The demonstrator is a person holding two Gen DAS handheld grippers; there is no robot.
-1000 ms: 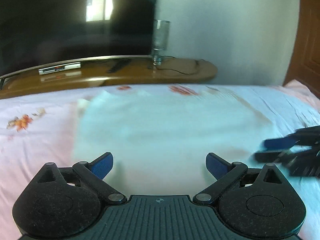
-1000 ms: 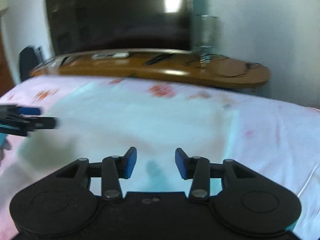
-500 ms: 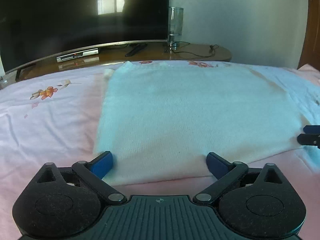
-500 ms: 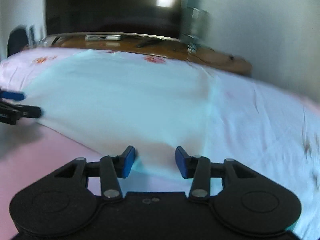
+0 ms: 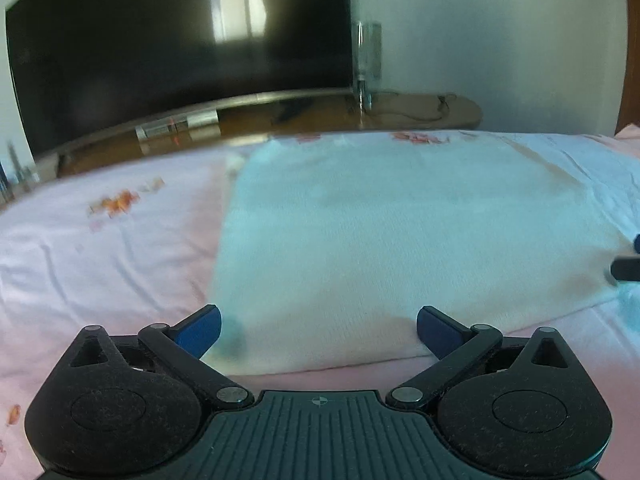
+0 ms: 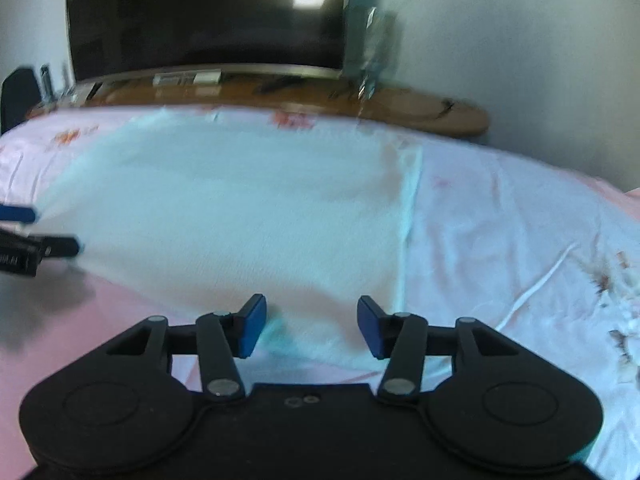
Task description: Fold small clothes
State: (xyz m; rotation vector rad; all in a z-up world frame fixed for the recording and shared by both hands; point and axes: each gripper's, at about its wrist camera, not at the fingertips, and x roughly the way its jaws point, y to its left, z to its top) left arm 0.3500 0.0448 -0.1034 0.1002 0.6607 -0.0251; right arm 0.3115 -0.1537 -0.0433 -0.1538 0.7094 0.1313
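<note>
So on the far left there's the pink bedsheet (image 5: 100, 256) with little orange flower prints, a bit wrinkled. Behind the bed runs a wooden desk (image 5: 420, 110) carrying a big dark TV (image 5: 180, 52), a small silver box (image 5: 178, 130) under the screen, and a clear glass (image 5: 368, 56) toward the right end with a cable beside it.

The cloth (image 5: 400, 232) is a pale bluish-white towel-like piece, lying flat and spread out in the middle of the bed, roughly square, with its near edge right in front of both cameras.

The left gripper (image 5: 318, 330) sits low at the near-left corner of the cloth. Its blue fingers (image 5: 200, 328) are spread wide, one at the cloth's left edge and the other over the near edge, and nothing is pinched between them. Whether the pads actually touch the fabric I can't tell, it's blurry there.

The right gripper (image 6: 308, 326) is at the near-right corner, fingers (image 6: 252, 330) also apart, though less wide, with the cloth's edge lying between them and not clamped. In the right view the left gripper shows at the left side by the cloth's edge.

Right of the cloth it's just more pink sheet, with a darker flower print at the far right.
</note>
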